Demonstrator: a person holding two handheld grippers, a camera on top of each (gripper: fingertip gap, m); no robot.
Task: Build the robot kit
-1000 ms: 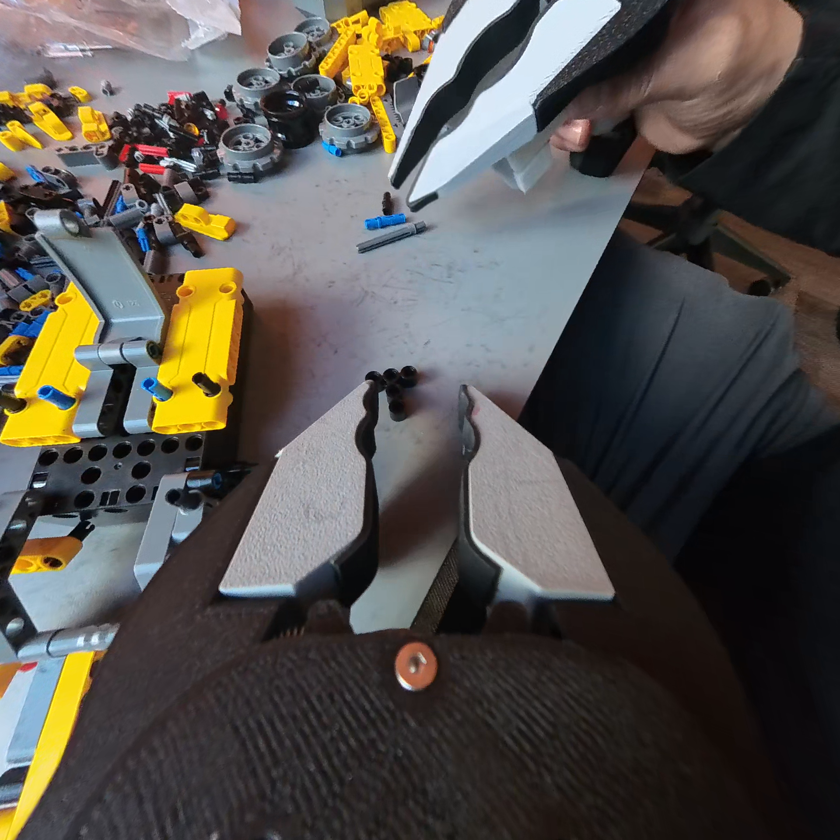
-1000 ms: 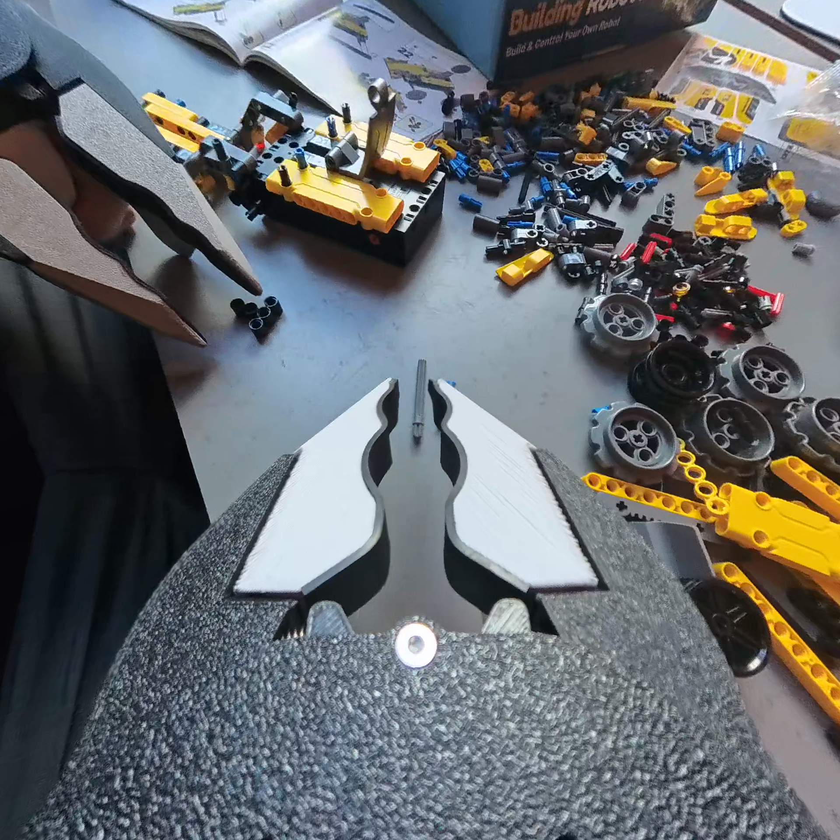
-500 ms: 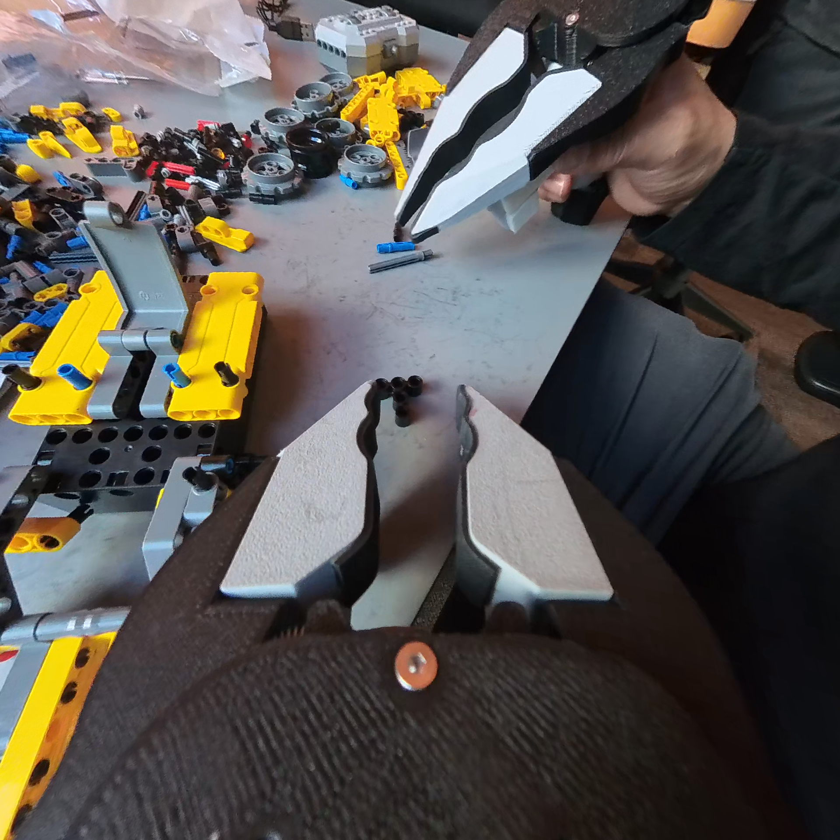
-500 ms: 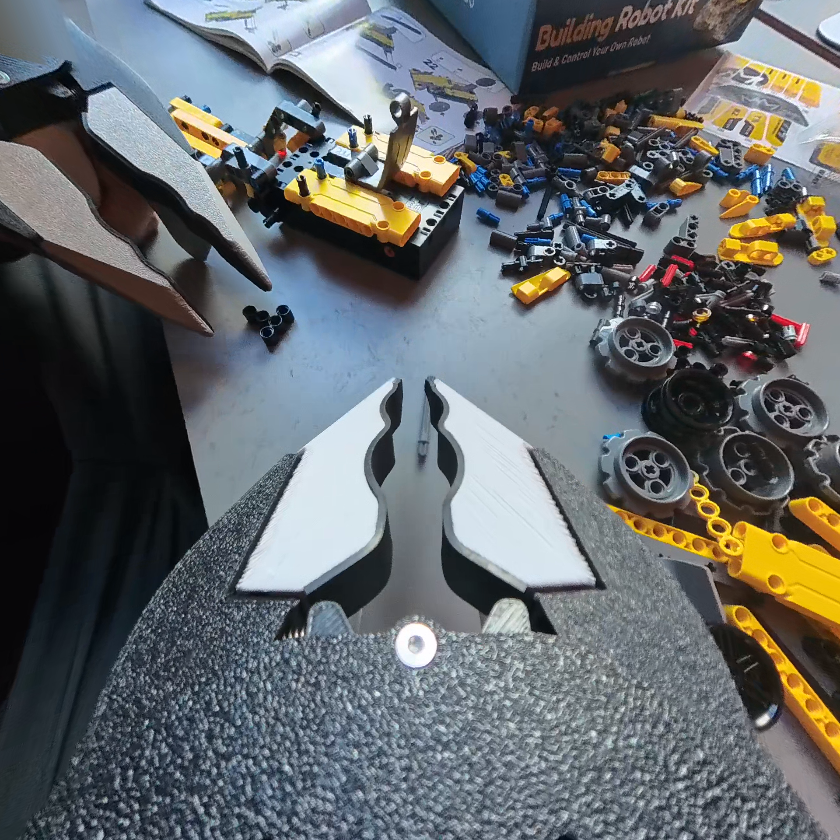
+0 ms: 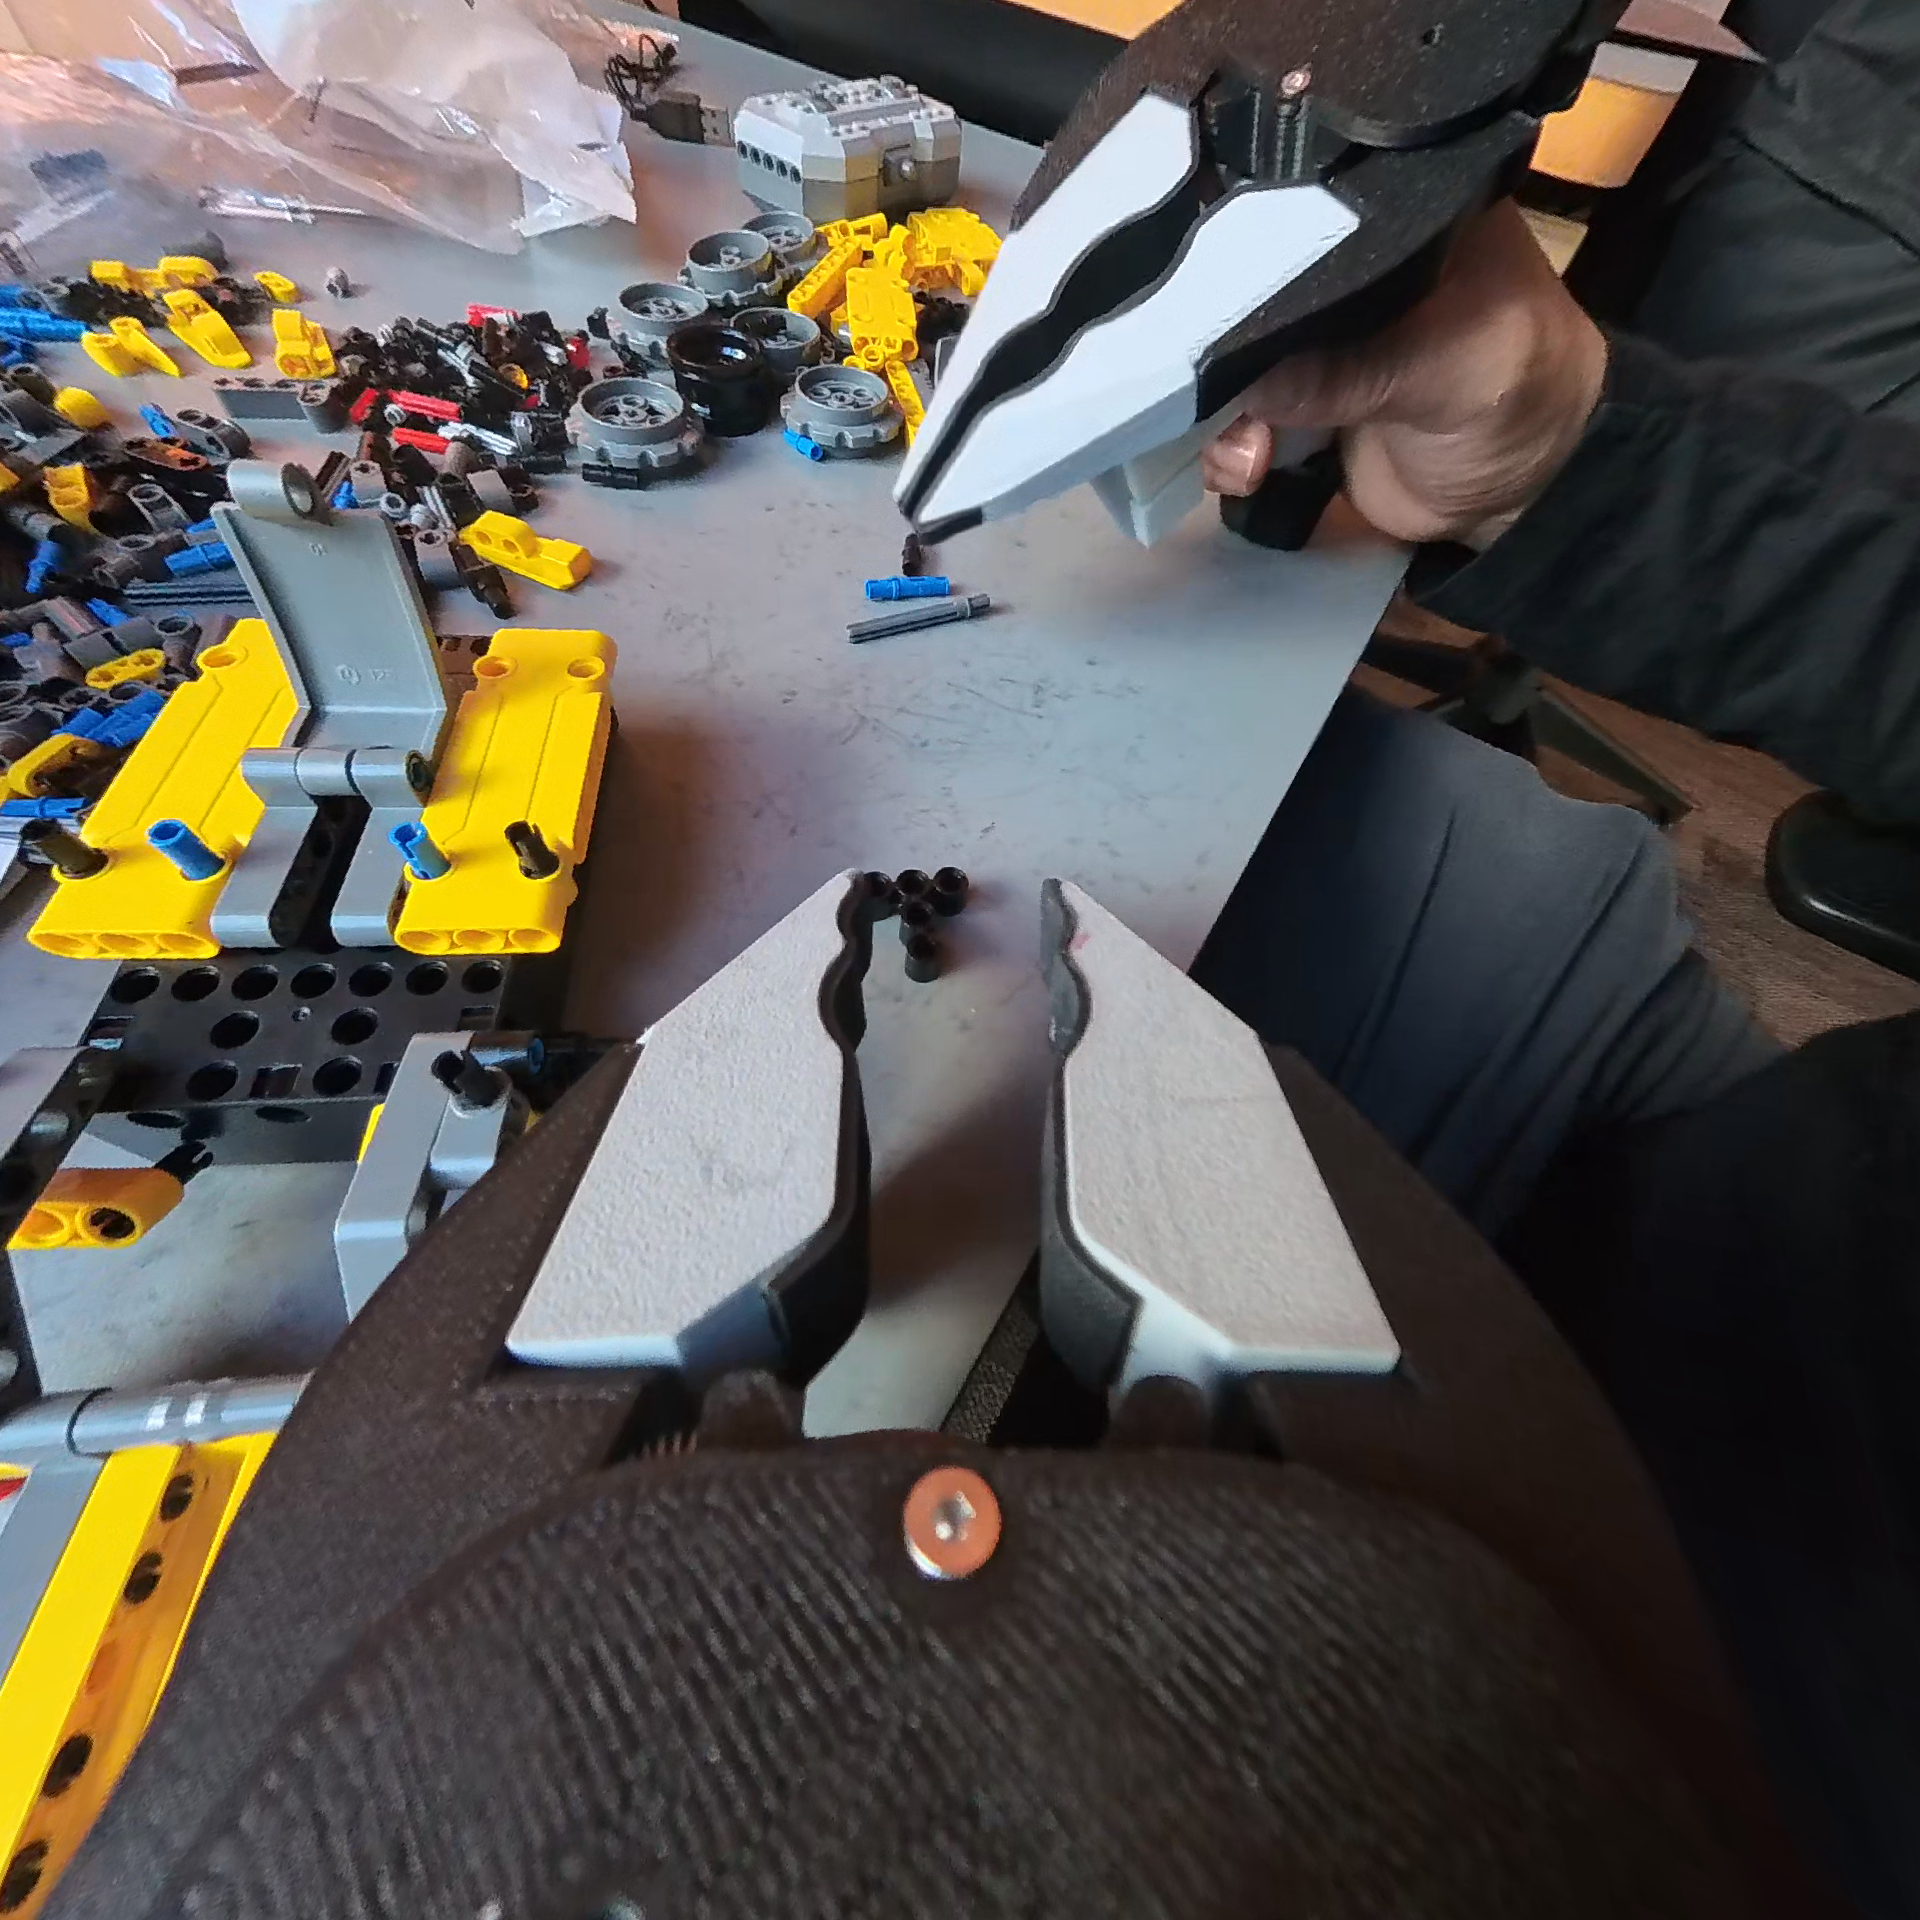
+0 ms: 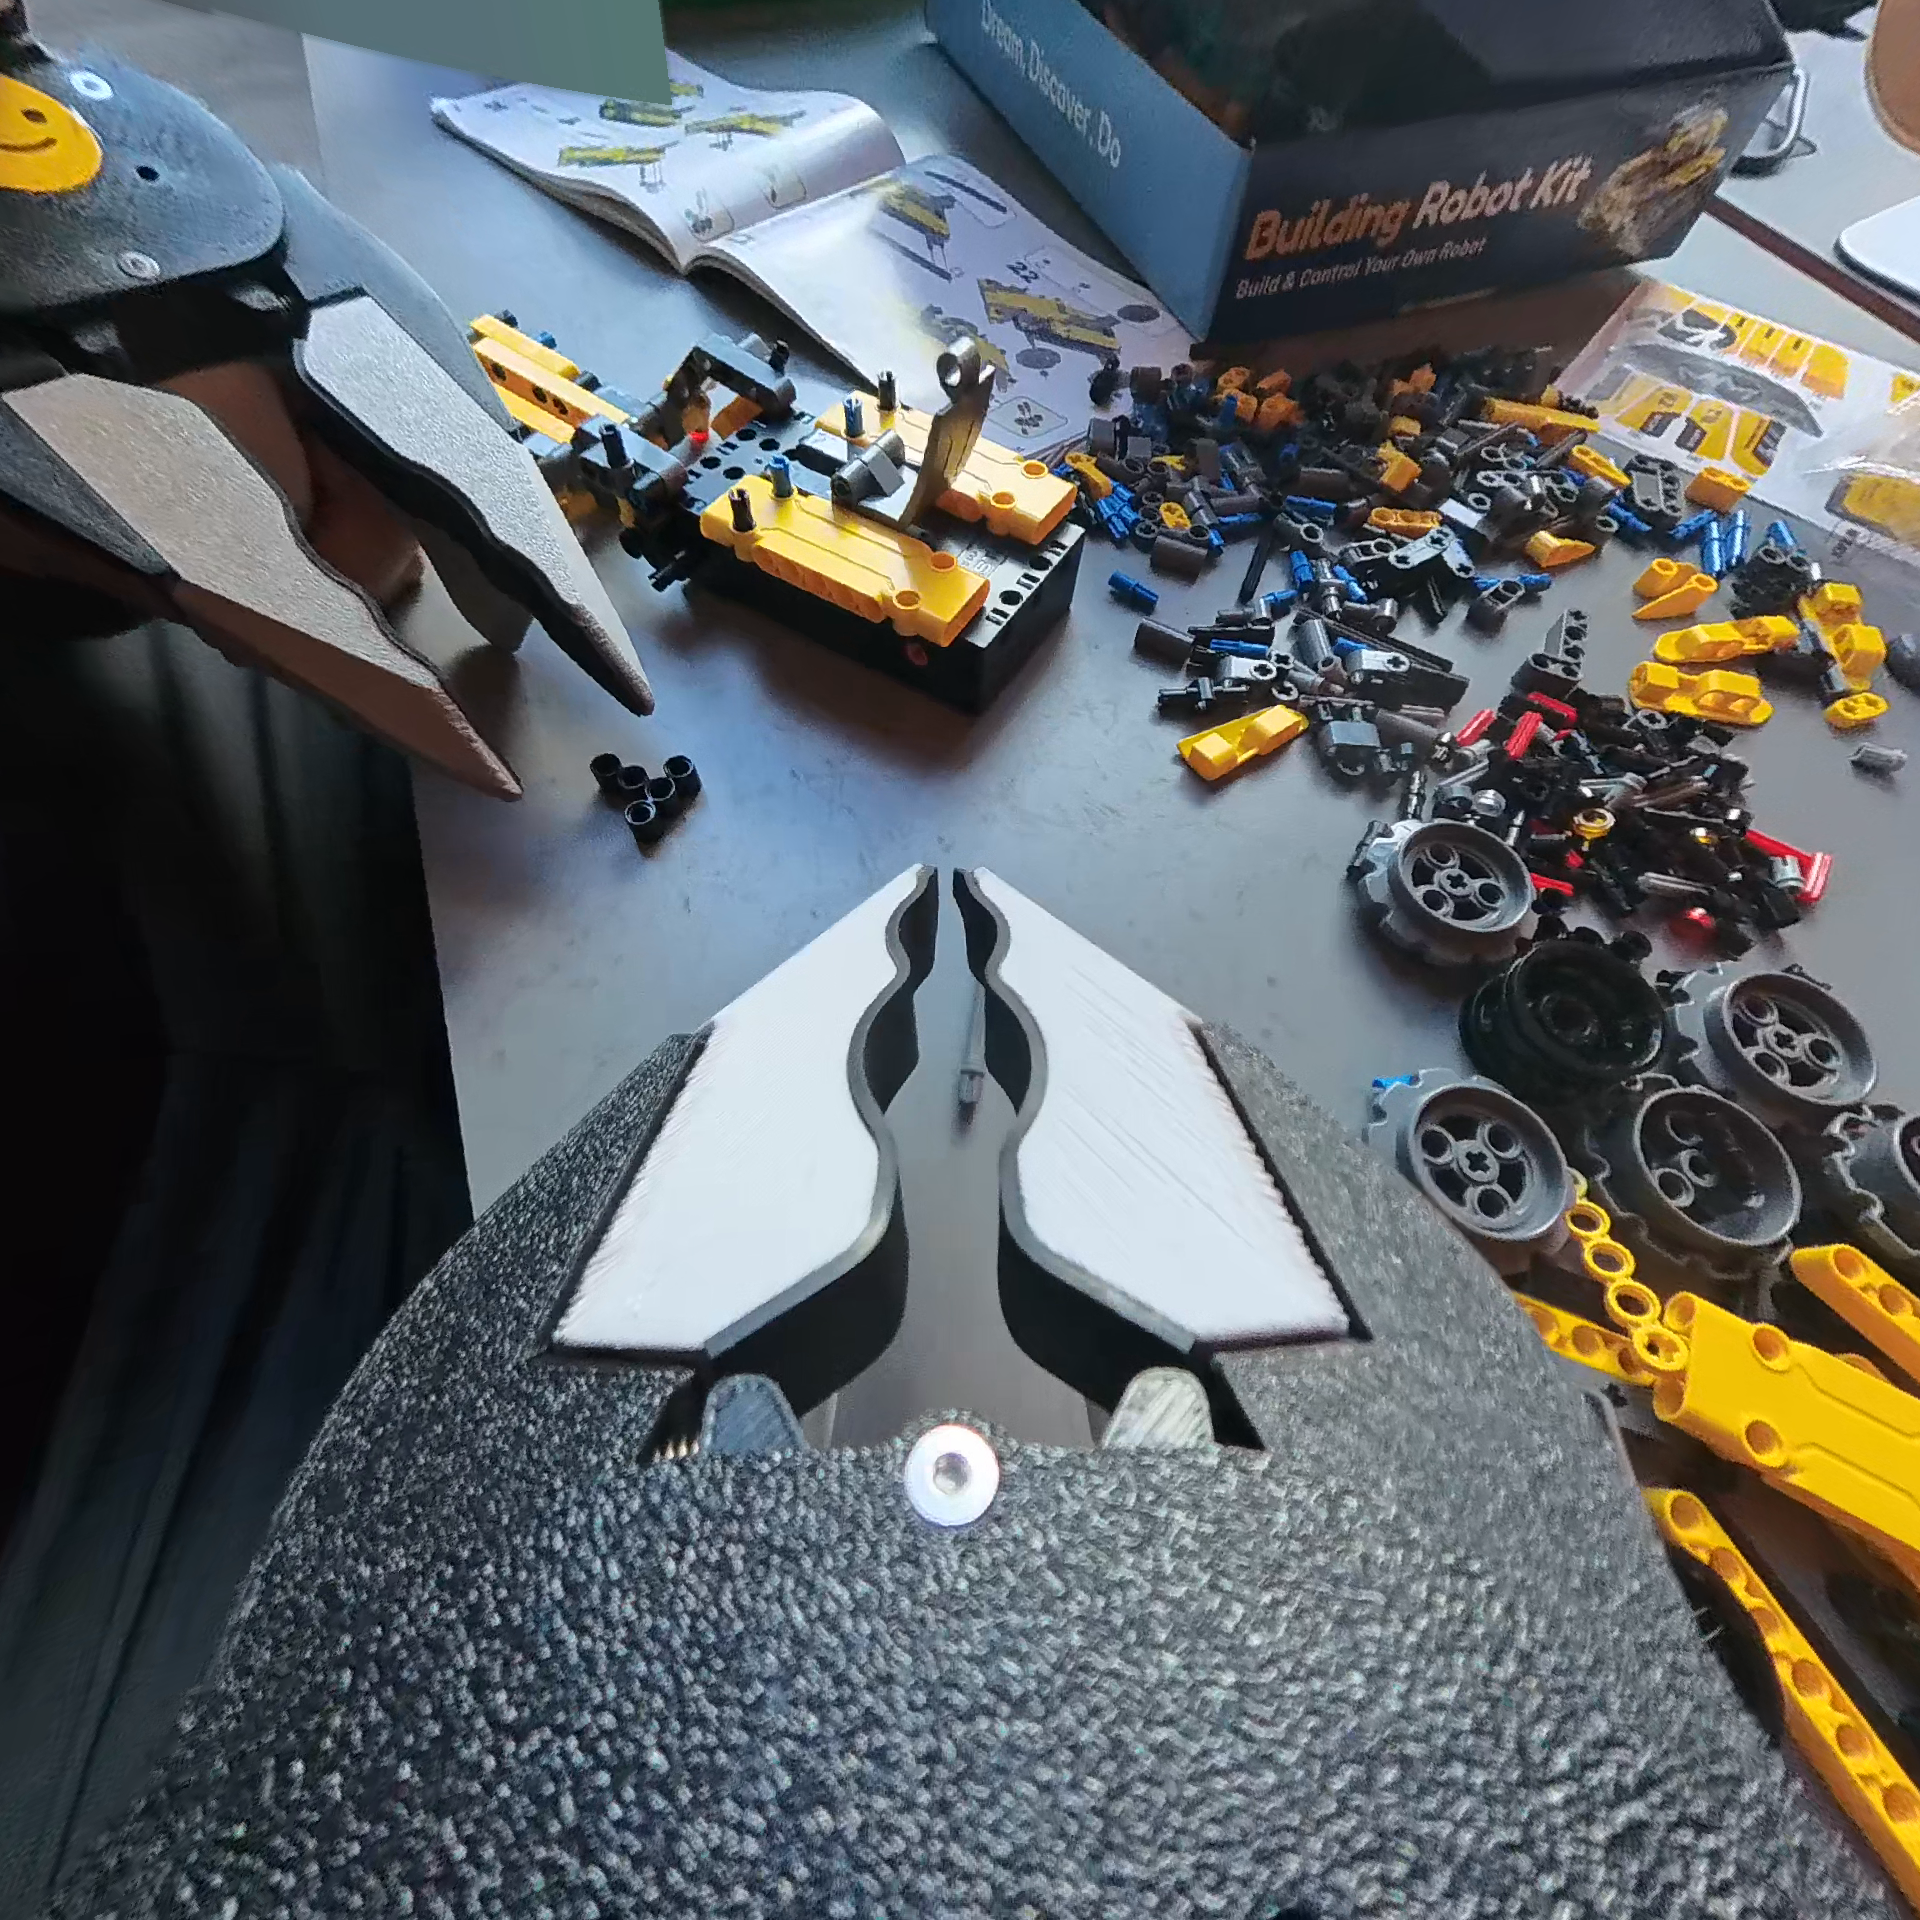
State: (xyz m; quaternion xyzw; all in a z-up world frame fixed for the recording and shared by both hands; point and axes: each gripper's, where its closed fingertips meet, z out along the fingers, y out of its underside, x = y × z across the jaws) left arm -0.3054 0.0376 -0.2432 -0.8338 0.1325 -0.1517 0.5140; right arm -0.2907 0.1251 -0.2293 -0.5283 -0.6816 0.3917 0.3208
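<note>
right tongs [image 6: 945, 883] lifted above grey axle [image 6: 971, 1049], wheels [image 6: 1475, 1158] beside.

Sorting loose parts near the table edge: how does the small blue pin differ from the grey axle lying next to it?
The blue pin is bright blue; the grey axle is dark grey. The pin is short and stubby; the axle is clearly longer and thinner. The pin lies closer to the right gripper tips. Both lie flat on the grey table, side by side and roughly parallel.
</note>
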